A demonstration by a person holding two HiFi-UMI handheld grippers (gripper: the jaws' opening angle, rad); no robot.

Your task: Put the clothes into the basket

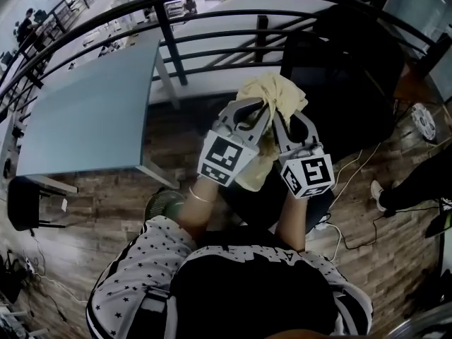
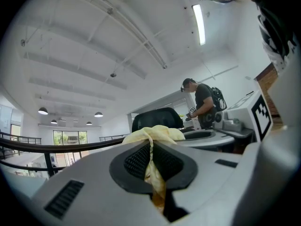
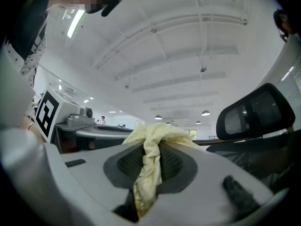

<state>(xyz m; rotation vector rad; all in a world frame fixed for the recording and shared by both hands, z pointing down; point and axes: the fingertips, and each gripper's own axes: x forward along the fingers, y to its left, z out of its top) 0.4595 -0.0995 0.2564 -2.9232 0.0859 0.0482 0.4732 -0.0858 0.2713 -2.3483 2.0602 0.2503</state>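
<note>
Yellow garment [image 1: 279, 90] bunched and clamped between the fingers [image 2: 136, 163] of left gripper [image 2: 151, 149] and right gripper [image 3: 151, 159]

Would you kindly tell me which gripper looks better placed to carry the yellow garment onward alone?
Right, marginally: the right gripper pinches a thick bunch of the yellow garment, whose bulk sits on its side; the left gripper clamps only a thin strand.

Side by side at frame centre, pointing level: left gripper [image 1: 256, 110], right gripper [image 1: 284, 119], both clamped on cloth [image 1: 277, 90].
</note>
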